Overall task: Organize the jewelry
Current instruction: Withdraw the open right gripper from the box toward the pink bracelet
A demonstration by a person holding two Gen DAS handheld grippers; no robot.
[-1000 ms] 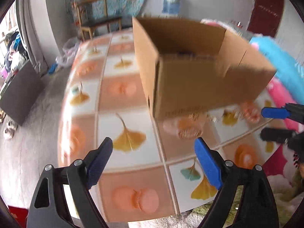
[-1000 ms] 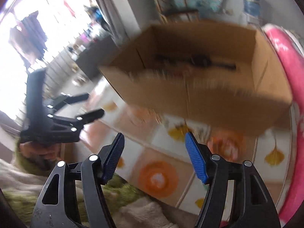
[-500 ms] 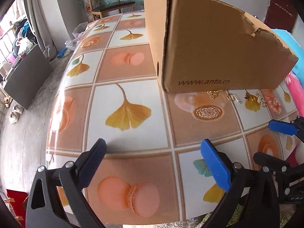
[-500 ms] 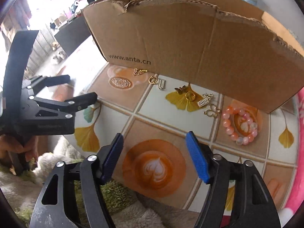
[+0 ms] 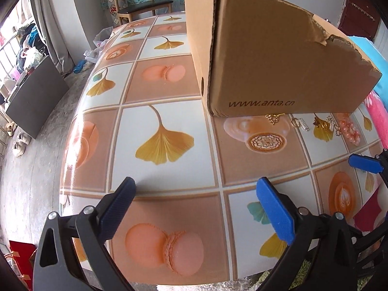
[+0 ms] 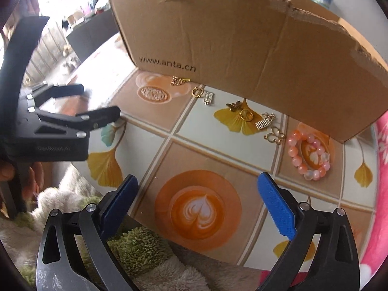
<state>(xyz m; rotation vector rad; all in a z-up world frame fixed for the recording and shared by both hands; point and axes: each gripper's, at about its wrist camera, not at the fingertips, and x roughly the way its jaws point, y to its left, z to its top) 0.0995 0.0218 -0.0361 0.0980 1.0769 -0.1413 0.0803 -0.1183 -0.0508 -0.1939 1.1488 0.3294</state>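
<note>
Hovering over the near edge of the patterned table (image 6: 218,150), both grippers are seen with nothing between their pads. The left gripper (image 5: 196,208) is spread wide over a macaron tile. The right gripper (image 6: 197,201) has jaws that are opening, over the latte-art tile. A cardboard box (image 6: 242,48) is set on the table beyond them. Jewelry is strewn along the foot of the box's printed side: a gold chain (image 6: 178,80) touching the box, a gold ring (image 6: 197,92), a rhinestone bar (image 6: 209,98), a butterfly charm (image 6: 234,106), and a pink bead bracelet (image 6: 309,156) lying apart to the right. No piece is touched by either gripper.
</note>
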